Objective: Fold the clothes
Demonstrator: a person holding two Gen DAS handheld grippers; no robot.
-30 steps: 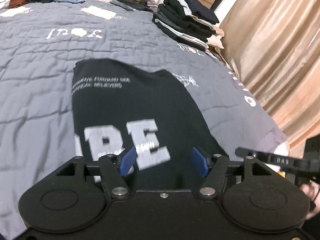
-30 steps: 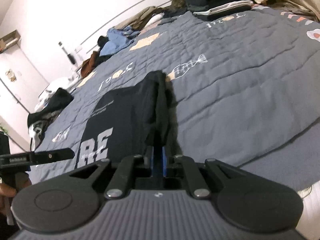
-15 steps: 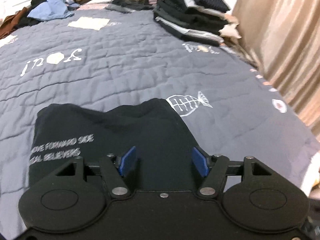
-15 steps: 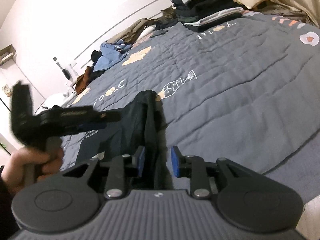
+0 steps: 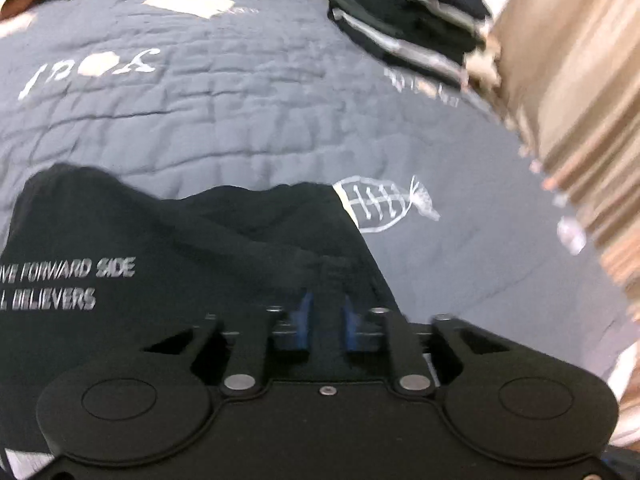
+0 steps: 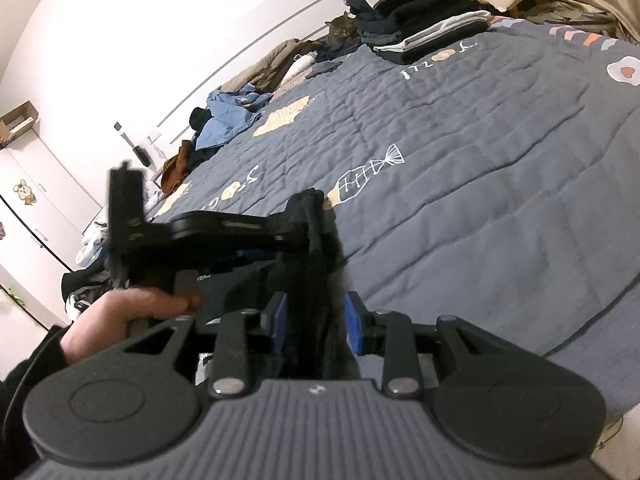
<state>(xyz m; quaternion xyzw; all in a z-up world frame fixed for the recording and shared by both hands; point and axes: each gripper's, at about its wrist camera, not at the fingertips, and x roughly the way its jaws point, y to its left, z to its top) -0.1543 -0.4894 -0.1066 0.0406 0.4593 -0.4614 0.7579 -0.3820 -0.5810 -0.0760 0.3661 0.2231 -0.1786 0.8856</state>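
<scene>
A black T-shirt (image 5: 168,264) with white lettering lies partly folded on the grey quilt (image 5: 240,120), at about 8 o'clock in the left wrist view, its far edge just beside a white fish-skeleton print (image 5: 384,208). The left gripper (image 5: 325,322) is closing, its blue pads (image 5: 304,320) pinching a raised fold of the shirt's black cloth between them. In the right wrist view the right gripper (image 6: 316,328) is opening: the shirt's bunched edge (image 6: 316,248) runs up between its blue pads, which stand apart from the cloth on both sides. At 9 o'clock there, a person's hand (image 6: 132,316) grips the handle of the left gripper (image 6: 224,232), whose tip meets the shirt's ridge. A stack of folded clothes (image 6: 408,12) sits at 1 o'clock on the quilt's far end, a tabby cat (image 6: 342,32) just beside it, and a loose heap of unfolded clothes (image 6: 228,116) lies at 11 o'clock.
</scene>
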